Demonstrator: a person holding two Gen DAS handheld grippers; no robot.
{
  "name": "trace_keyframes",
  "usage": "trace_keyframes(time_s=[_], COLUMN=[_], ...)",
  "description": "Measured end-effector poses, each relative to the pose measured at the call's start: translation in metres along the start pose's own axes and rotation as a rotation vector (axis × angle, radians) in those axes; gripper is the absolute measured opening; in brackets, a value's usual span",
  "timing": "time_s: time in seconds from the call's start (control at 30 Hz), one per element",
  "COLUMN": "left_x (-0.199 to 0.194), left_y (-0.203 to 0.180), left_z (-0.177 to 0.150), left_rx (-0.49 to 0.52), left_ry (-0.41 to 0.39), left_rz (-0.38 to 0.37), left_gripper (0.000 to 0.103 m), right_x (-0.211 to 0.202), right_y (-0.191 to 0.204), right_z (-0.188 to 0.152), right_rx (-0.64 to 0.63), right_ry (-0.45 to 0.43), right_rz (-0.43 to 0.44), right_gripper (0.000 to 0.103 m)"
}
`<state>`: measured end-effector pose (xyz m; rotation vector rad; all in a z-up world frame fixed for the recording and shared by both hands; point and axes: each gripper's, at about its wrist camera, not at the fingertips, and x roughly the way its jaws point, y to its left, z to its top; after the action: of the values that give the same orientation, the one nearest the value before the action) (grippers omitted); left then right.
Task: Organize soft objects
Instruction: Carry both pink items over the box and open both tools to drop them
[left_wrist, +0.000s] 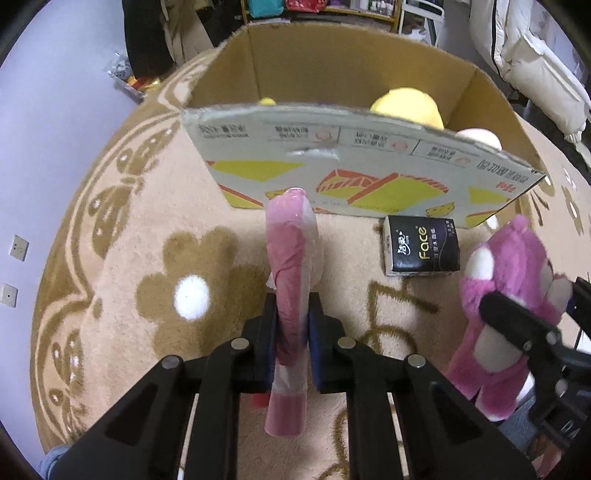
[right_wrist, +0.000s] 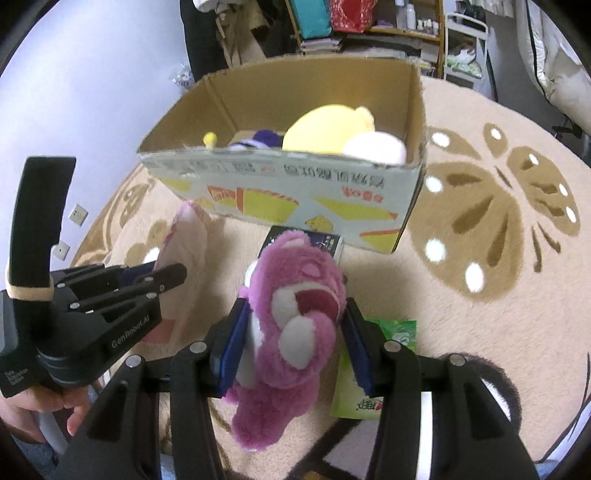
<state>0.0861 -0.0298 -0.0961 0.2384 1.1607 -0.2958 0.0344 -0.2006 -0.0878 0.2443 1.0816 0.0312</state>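
Note:
My left gripper (left_wrist: 291, 321) is shut on a pink soft item wrapped in clear plastic (left_wrist: 291, 258), held above the rug in front of the cardboard box (left_wrist: 332, 173). My right gripper (right_wrist: 295, 325) is shut on a pink plush bear (right_wrist: 295, 325), lifted above the rug; the bear also shows at the right of the left wrist view (left_wrist: 506, 295). The box (right_wrist: 295, 184) holds a yellow plush (right_wrist: 325, 129), a white plush (right_wrist: 375, 147) and a purple one (right_wrist: 264, 138). The left gripper (right_wrist: 162, 280) with its pink item (right_wrist: 184, 240) shows at the left of the right wrist view.
A black tissue pack (left_wrist: 421, 245) lies on the beige rug (left_wrist: 147, 221) by the box front. A green packet (right_wrist: 369, 369) lies under my right gripper. Shelves, a white coat (left_wrist: 524, 55) and clutter stand behind the box.

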Motion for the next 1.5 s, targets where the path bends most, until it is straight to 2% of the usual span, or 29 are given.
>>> trace_keyframes(time_s=[0.17,0.3,0.53,0.77,1.2,1.5], left_x=[-0.018,-0.035,-0.071,-0.087,-0.106,-0.100], left_y=[0.012,0.023,0.029,0.041,0.034,0.031], left_z=[-0.001,0.003,0.011,0.021,0.043,0.061], left_rx=[-0.013,-0.039,-0.044,-0.049,-0.019,-0.027], left_ry=[-0.057,-0.104,-0.224,-0.319,-0.477,-0.528], left_rz=[0.042,0.017,0.043,0.082,0.083,0.088], left_gripper=[0.013,0.013,0.013,0.013,0.014,0.014], right_x=[-0.016,-0.030,-0.047,-0.067,-0.071,-0.068], right_y=[0.000,0.005,0.012,0.013,0.021,0.011], right_z=[0.005,0.009,0.013,0.019,0.043,0.061], right_rx=[0.015,-0.008,-0.040,-0.052,-0.082,-0.047], right_ry=[-0.083,-0.148,-0.243,-0.342,-0.438,-0.477], right_rz=[0.002,-0.014,-0.029,-0.030,-0.019,0.004], right_gripper=[0.053,0.053,0.053,0.053,0.053,0.053])
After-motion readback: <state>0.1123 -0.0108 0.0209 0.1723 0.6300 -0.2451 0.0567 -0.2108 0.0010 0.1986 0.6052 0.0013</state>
